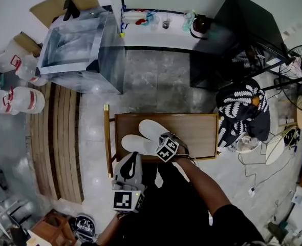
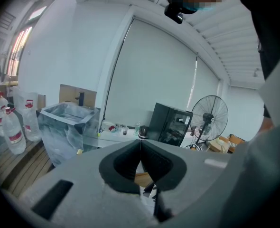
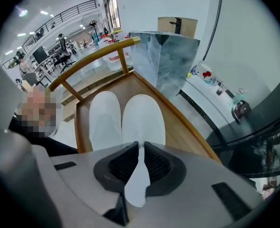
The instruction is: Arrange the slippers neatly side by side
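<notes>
Two white slippers are seen on a low wooden worktop with a raised rail at one end. The pinched slipper is held at its heel edge by the right tongs: a thin white strip of it is clamped between the two dark pads. The second slipper lies just beside it, toe pointing the same way. Whether the two touch along their sides cannot be told.

In the head view the pinched slipper and the second slipper are seen with their heel ends covered by the right tongs and its marker cube. The near edge of the worktop is hidden by the person's dark sleeve.

The left tongs are held off the near left corner of the worktop, apart from both slippers. In their own view the left tongs are pressed together with nothing between the pads, and no slipper is shown there; most of the lower picture is filled by the grey body of the tongs.

Beyond the worktop a clear tank, a black cabinet and a standing fan can be made out. Large bottles with red labels are seen, but their print is too small to be read. Only black and white square patterns are carried on the cubes.
</notes>
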Available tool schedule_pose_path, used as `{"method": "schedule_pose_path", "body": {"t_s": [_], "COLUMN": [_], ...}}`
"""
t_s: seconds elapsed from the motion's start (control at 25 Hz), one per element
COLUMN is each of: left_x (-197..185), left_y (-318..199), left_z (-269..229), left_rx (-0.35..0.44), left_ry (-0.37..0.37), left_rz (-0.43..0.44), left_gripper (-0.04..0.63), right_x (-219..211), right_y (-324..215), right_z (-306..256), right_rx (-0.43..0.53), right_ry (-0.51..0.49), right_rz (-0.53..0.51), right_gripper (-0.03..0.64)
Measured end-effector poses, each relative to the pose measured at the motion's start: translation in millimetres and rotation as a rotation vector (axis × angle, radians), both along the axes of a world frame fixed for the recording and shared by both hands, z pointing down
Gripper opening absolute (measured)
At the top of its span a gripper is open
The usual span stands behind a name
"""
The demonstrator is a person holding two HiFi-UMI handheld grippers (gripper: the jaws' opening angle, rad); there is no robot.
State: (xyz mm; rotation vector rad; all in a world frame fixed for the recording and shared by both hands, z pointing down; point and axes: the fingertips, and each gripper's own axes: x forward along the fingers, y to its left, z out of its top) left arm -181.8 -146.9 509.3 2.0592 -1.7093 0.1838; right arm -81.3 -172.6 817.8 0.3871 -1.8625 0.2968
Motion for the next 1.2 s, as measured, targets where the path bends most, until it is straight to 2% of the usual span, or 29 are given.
{"method": "schedule_pose_path", "body": {"t_s": [0.36, 0.68, 0.84, 1.04, 1.2], "left_x": [15, 49, 69, 95, 110], "left_y": [-1, -7, -8, -9, -10], "left_z": [1, -5, -7, -9, -12], "left_rx": [0.018, 0.044, 0.048, 0.046, 0.051], "left_ry": [0.004, -0.004, 0.004, 0.005, 0.001], "left_rz": [0.035, 0.122, 0.16, 0.207, 0.239], "left_gripper": [0.017, 0.017, 0.017, 0.017, 0.017], "right_x": [29, 86, 120, 165, 195], "right_y": [0, -4, -4, -5, -6], "right_z": [-18, -38, -41, -48, -51], "right_rx": [-0.002, 0.004, -0.017, -0.046, -0.07], "right_ry": [-0.043, -0.088, -0.136, -0.232, -0.292], "right_rz": [0.11, 0.302, 0.446, 0.683, 0.816], "right_gripper": [0.029, 0.028, 0.028, 0.026, 0.026]}}
